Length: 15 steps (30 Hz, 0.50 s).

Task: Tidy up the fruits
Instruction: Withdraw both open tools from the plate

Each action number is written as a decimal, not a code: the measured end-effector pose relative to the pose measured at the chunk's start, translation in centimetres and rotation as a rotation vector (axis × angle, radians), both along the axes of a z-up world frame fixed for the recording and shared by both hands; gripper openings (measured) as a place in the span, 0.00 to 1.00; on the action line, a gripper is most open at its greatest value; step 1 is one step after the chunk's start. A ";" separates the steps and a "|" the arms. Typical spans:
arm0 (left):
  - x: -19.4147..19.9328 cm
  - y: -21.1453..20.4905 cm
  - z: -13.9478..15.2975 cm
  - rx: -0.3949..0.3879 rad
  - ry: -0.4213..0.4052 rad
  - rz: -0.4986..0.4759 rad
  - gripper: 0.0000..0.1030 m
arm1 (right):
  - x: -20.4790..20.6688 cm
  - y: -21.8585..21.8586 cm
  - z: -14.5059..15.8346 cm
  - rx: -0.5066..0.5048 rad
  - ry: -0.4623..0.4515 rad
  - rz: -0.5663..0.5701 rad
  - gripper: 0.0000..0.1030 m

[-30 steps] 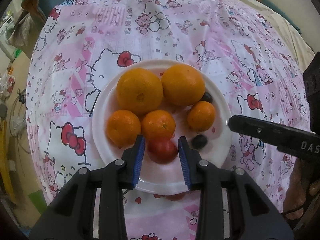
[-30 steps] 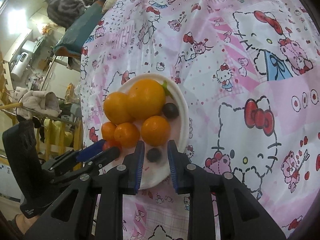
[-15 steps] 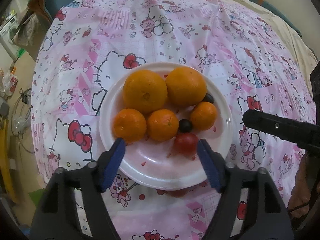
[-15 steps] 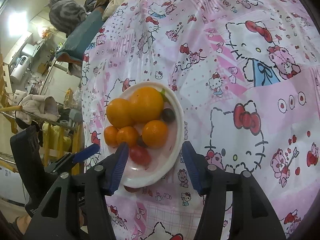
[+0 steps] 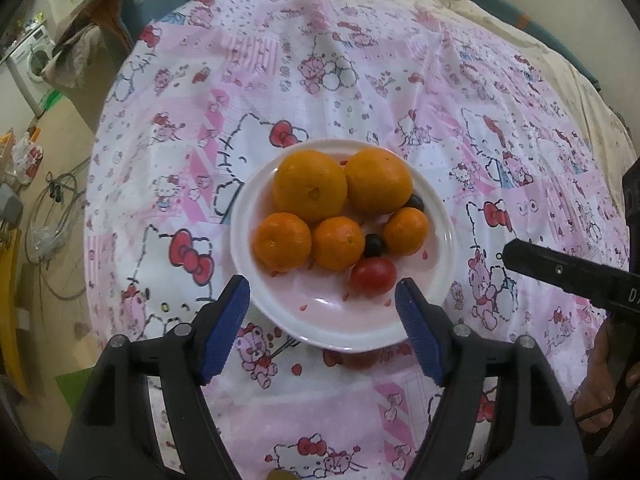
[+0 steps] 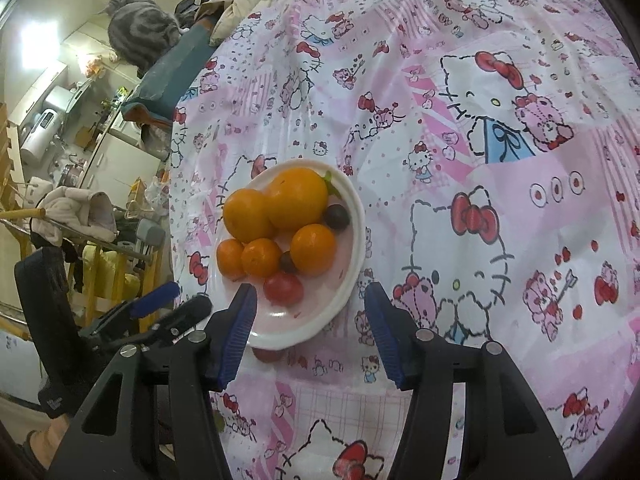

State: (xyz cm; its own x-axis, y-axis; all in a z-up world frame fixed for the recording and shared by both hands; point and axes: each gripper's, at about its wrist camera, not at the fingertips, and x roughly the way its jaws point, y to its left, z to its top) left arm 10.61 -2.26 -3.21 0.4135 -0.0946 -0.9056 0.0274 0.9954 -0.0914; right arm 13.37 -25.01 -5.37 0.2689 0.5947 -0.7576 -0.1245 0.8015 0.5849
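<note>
Left tool (image 5: 323, 307) and right tool (image 6: 310, 325), both spread, hold nothing. Plate (image 5: 438, 236) carries oranges (image 5: 310, 191), tomato (image 5: 374, 277). Right tool's lettering reads "DA", cut off.

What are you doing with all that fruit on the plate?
A person is sorting fruit with a clamp tool in each hand. Right now both the left gripper and the right gripper are open and hold nothing, poised at the near edge of the white plate. On the plate sit five oranges, a red tomato and two dark grapes.
</note>
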 end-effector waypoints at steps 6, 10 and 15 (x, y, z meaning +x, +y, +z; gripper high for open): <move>-2.1 1.2 1.9 -0.010 -0.060 0.028 0.70 | -1.8 0.2 1.4 -0.008 -0.047 0.013 0.71; -3.6 1.8 2.5 -0.009 -0.066 0.029 0.70 | -2.9 0.4 1.3 0.001 -0.037 0.016 0.71; -5.1 2.7 2.5 -0.017 -0.058 0.047 0.70 | -3.9 1.0 1.1 -0.001 -0.026 0.022 0.71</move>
State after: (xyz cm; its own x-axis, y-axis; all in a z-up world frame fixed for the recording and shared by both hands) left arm 5.53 0.46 -0.68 0.4695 -0.0886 -0.8785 -0.0137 0.9941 -0.1076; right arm 9.43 -24.06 -4.23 0.2753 0.5999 -0.7512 -0.1574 0.7990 0.5804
